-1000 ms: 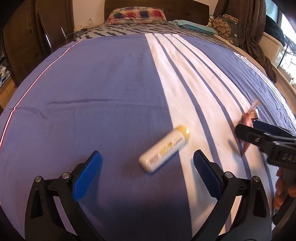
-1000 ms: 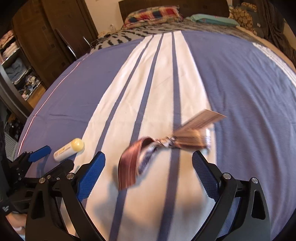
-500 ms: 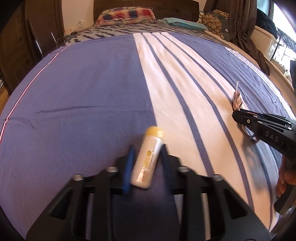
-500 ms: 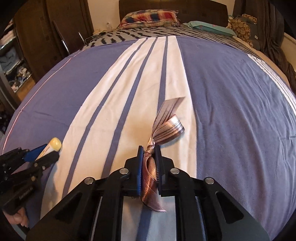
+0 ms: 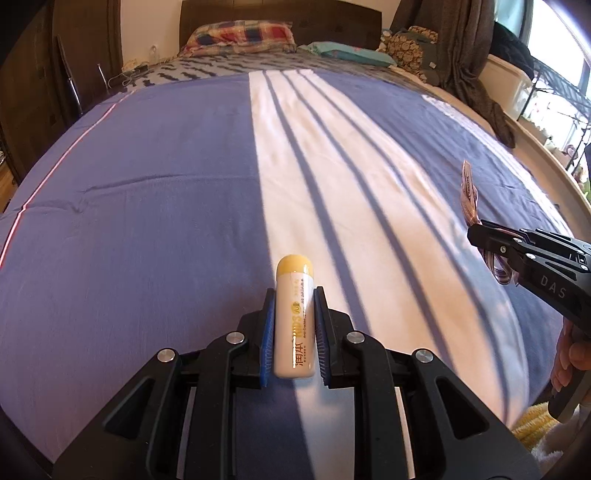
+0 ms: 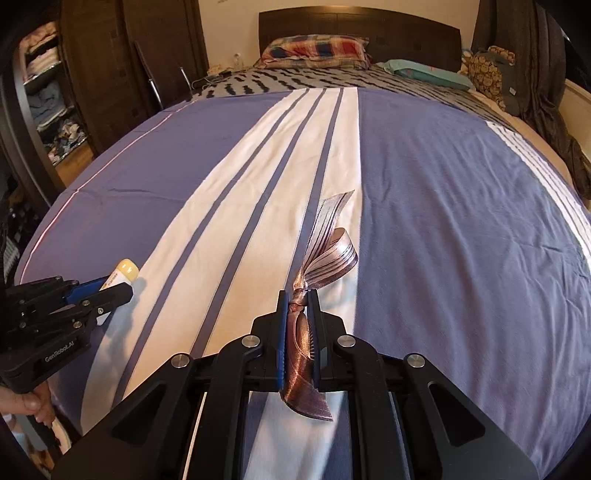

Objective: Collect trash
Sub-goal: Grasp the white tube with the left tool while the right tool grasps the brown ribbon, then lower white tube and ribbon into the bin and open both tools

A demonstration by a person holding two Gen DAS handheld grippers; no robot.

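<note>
My left gripper (image 5: 294, 295) is shut on a white bottle with a yellow cap (image 5: 294, 314) and holds it above the bed. The bottle points away from me, cap forward. It also shows in the right wrist view (image 6: 123, 275), at the far left in the left gripper (image 6: 110, 291). My right gripper (image 6: 298, 295) is shut on a knotted pink-brown striped ribbon (image 6: 325, 254); its loop and tail stick out ahead and one end hangs below. In the left wrist view the ribbon (image 5: 469, 195) rises from the right gripper (image 5: 476, 232) at the right edge.
The bed has a blue cover with white stripes (image 5: 147, 206). Pillows (image 6: 314, 51) and a dark headboard (image 6: 362, 29) are at the far end. A dark wardrobe (image 6: 92, 66) stands left. Dark cloth (image 5: 469, 62) hangs at the right, by a window.
Both grippers went from open to shut: the left closed on the bottle, the right on the ribbon. Both items have since lifted off the bed and the bottle has straightened.
</note>
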